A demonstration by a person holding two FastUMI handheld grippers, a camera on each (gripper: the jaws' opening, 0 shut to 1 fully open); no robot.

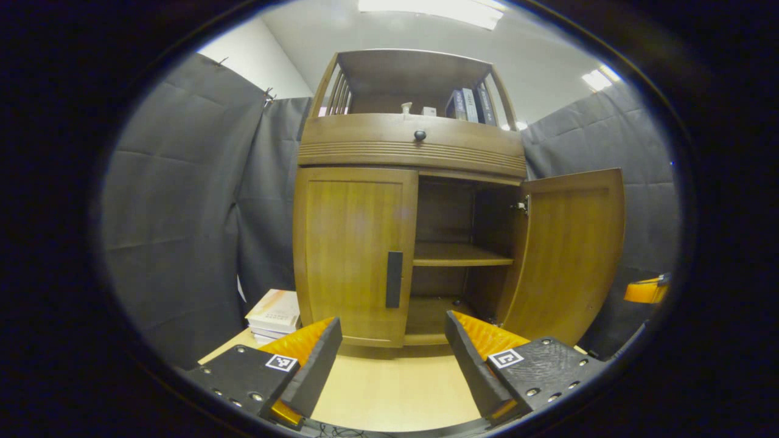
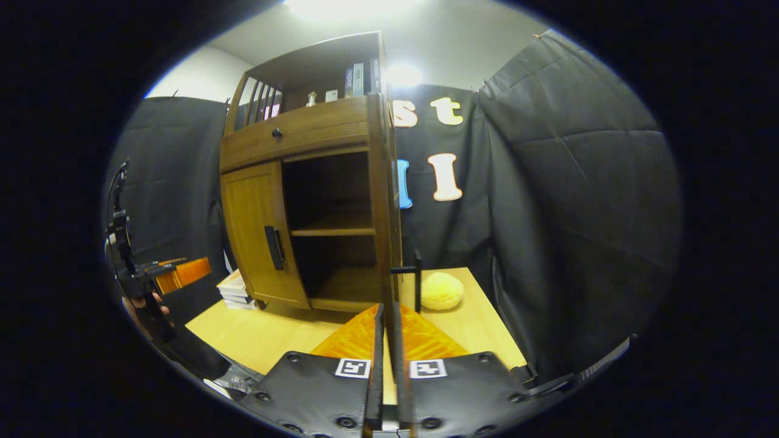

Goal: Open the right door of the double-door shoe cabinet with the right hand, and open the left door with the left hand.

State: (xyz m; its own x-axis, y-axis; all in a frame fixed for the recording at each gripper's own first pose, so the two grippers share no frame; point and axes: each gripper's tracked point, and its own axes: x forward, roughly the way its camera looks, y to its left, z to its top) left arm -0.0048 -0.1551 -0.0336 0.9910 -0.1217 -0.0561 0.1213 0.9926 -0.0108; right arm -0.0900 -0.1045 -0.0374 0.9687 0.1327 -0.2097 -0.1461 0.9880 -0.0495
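Note:
The wooden shoe cabinet [image 1: 411, 149] stands on a light table. Its left door [image 1: 350, 255] is closed, with a black vertical handle [image 1: 394, 278]. The right door [image 1: 572, 249] is swung wide open, baring an inner shelf [image 1: 459, 254]. My left gripper [image 1: 389, 344] is open, low in front of the left door and apart from it. In the right gripper view the right door [image 2: 387, 231] is seen edge-on, its handle [image 2: 417, 272] jutting to the right. My right gripper [image 2: 386, 316] sits just short of that edge, fingers nearly together with nothing between them. It also appears beside the open door [image 1: 646, 291].
A stack of books [image 1: 274, 313] lies left of the cabinet. A yellow sponge-like ball [image 2: 441, 291] rests on the table [image 2: 268, 334] behind the open door. Dark cloth walls close in on both sides. The other gripper [image 2: 176, 272] and a hand [image 2: 143, 302] are at the far left.

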